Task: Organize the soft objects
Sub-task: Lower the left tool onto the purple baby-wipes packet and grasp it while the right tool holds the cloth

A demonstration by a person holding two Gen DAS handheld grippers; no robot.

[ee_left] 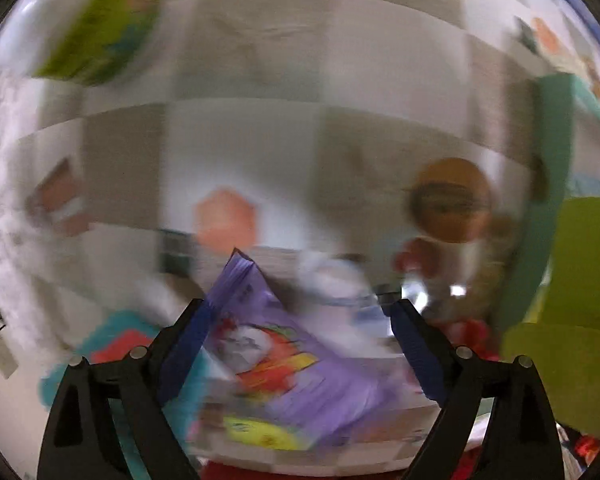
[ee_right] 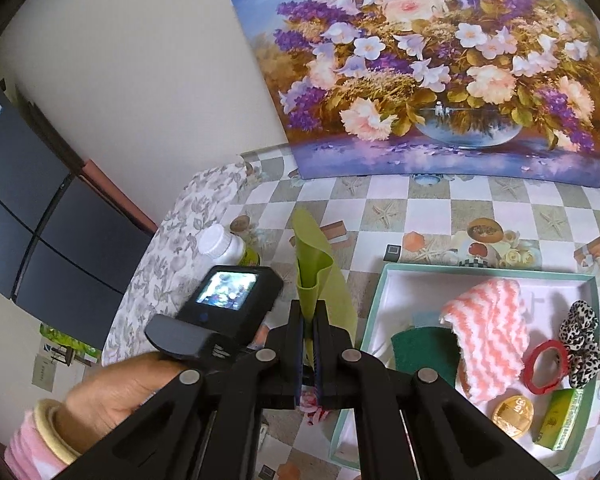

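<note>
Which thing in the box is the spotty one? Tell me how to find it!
Find the big flower painting on the checkered table, then the pale green box in front of it. Look along the box's right side, beside the red ring. The scrunchie is puffy with black-and-white leopard spots; nothing else there is spotted.

Right gripper [ee_right: 309, 320] clamped on green cloth [ee_right: 320, 276], left of teal-rimmed box [ee_right: 480, 271]. Inside box: pink-white striped towel [ee_right: 488, 332], green scouring pad [ee_right: 424, 350], leopard scrunchie [ee_right: 580, 340], red ring [ee_right: 546, 366], possibly gold coin [ee_right: 514, 414].
</note>
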